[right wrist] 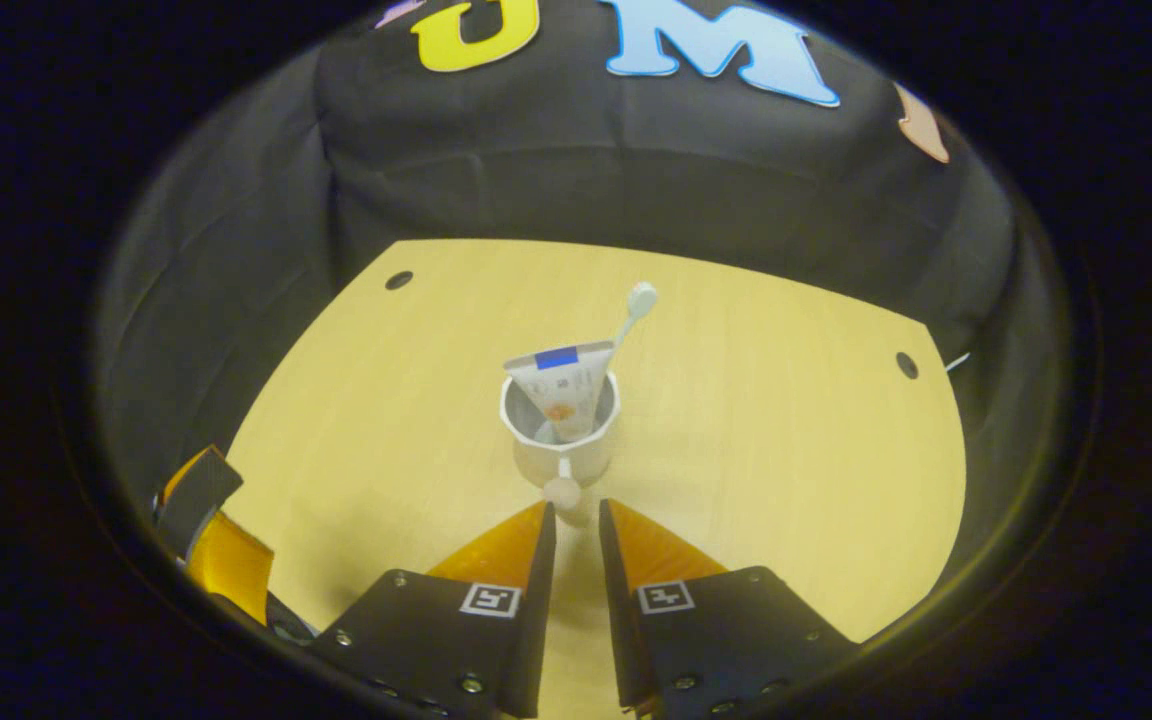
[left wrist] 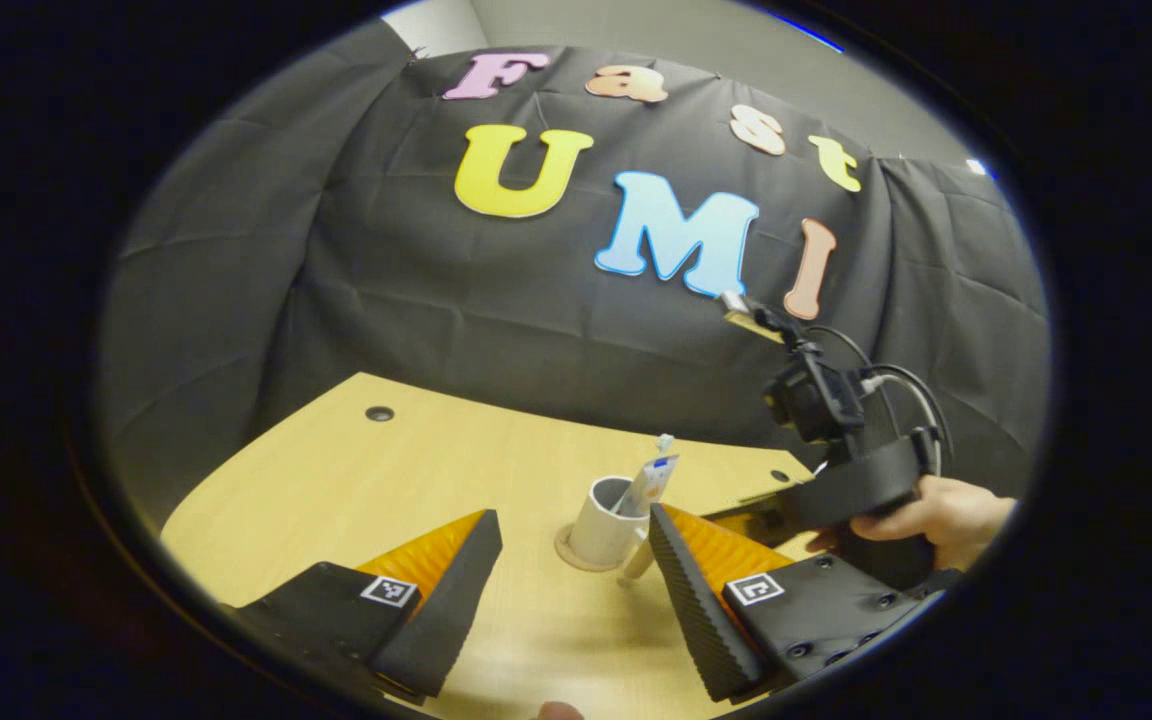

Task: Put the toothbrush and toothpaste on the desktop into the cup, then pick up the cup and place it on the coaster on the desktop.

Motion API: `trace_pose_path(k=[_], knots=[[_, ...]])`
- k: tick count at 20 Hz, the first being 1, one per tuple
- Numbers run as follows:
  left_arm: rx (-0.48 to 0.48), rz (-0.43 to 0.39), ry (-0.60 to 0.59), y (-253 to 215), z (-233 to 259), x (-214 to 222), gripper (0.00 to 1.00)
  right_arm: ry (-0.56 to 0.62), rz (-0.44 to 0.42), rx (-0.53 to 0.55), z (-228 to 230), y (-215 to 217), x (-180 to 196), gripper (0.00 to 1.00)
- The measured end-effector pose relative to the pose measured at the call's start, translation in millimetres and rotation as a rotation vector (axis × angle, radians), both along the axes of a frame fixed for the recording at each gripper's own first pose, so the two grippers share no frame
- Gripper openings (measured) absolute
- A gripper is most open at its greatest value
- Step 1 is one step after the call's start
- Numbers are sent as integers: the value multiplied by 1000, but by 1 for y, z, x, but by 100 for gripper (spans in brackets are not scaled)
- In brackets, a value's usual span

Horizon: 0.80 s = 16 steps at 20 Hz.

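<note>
A white cup (right wrist: 558,455) stands on a beige coaster (left wrist: 576,556); in the cup, a white toothpaste (right wrist: 563,385) tube with a blue band and an orange spot, beside a pale toothbrush (right wrist: 632,311); under the cup, light wood-grain desktop (right wrist: 786,420)

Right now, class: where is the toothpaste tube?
In the right gripper view, the toothpaste tube stands in the cup at mid-desk, the toothbrush beside it.

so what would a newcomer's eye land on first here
The white cup mid-desk, with the toothpaste tube and toothbrush standing in it. In the left gripper view the cup sits on a round coaster. The right claw is nearly closed just short of the cup's handle; the left claw gapes wide.
</note>
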<state>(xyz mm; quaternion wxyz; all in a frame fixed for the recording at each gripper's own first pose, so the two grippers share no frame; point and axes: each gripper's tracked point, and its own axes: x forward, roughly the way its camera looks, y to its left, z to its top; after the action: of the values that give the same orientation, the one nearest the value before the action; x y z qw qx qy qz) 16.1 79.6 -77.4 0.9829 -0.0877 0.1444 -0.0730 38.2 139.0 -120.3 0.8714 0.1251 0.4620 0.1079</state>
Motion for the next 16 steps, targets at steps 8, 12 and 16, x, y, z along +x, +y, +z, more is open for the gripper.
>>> trace_pose_path(k=[8,12,16], knots=[[-7,-68,-80,-49,26,16,94,-243,-174,-20,69,-72,-51,28],[10,-84,-133,-68,47,12,96,-421,-257,-77,99,-100,-56,28],[15,-83,-180,-82,65,6,99,-609,-310,-161,131,-120,-69,28]])
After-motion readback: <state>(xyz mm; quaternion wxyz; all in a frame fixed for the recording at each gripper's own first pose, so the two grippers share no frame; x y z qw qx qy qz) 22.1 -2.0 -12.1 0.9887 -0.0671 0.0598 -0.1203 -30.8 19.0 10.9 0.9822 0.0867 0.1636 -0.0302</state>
